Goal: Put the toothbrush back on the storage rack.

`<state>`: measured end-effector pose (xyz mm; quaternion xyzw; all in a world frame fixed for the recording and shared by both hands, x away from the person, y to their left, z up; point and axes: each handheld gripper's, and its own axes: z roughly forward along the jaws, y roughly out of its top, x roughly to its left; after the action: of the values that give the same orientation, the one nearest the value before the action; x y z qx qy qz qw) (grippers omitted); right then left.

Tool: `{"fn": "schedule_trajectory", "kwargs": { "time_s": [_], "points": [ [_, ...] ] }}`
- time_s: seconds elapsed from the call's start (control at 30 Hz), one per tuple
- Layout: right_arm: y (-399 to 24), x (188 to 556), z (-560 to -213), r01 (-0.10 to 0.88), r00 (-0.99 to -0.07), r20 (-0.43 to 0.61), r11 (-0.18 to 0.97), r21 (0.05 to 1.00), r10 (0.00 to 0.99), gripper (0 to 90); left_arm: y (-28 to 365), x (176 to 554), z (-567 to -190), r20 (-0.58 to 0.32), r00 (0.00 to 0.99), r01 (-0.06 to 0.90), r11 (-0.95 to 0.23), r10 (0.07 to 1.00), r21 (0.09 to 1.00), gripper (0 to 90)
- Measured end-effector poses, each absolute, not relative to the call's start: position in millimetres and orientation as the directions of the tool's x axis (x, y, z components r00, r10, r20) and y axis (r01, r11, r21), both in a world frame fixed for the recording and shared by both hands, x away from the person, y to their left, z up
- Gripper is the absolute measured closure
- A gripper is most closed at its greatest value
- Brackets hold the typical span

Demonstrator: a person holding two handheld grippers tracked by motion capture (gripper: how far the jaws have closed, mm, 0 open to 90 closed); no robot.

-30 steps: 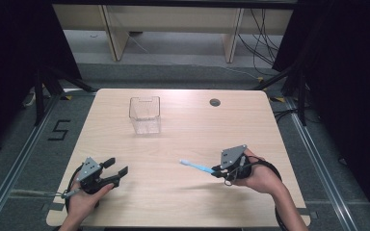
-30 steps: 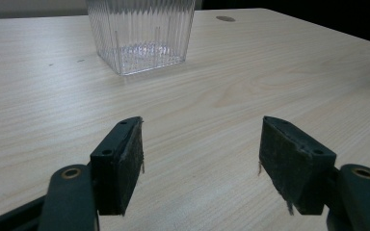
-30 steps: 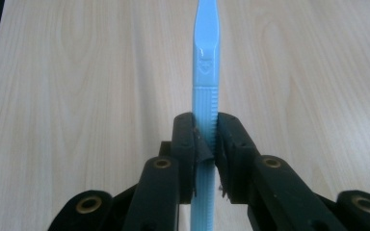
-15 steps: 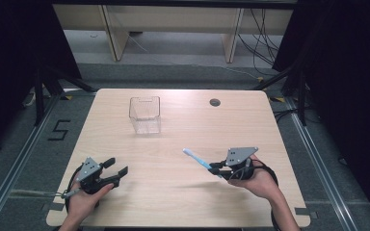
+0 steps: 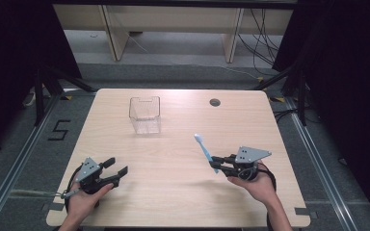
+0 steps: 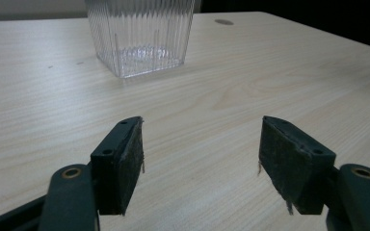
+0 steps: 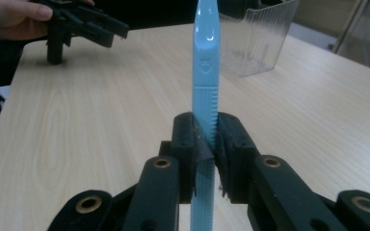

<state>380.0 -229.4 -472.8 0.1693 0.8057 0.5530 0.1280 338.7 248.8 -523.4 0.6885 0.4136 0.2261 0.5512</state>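
With the right gripper (image 5: 218, 164) clamped on the toothbrush (image 5: 204, 150) and the left gripper (image 5: 118, 168) open, keep the brush upright while carrying it over the cup (image 5: 145, 114).

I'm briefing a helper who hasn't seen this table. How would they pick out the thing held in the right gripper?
On the wooden table, look near its right front, at the right gripper. Clamped in its jaws is a toothbrush: slim, pale blue, slanting up towards the clear ribbed container.
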Motion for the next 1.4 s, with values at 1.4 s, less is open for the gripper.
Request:
{"fn": "schedule_trajectory", "kwargs": {
  "time_s": [1.4],
  "points": [
    [-196.0,376.1,-472.0,0.091,-0.832,0.026,0.089,0.992,0.554,79.0,164.0,370.3,-452.2,-0.179,0.764,0.211,0.022,0.62,0.977,36.3]
  ]
}}
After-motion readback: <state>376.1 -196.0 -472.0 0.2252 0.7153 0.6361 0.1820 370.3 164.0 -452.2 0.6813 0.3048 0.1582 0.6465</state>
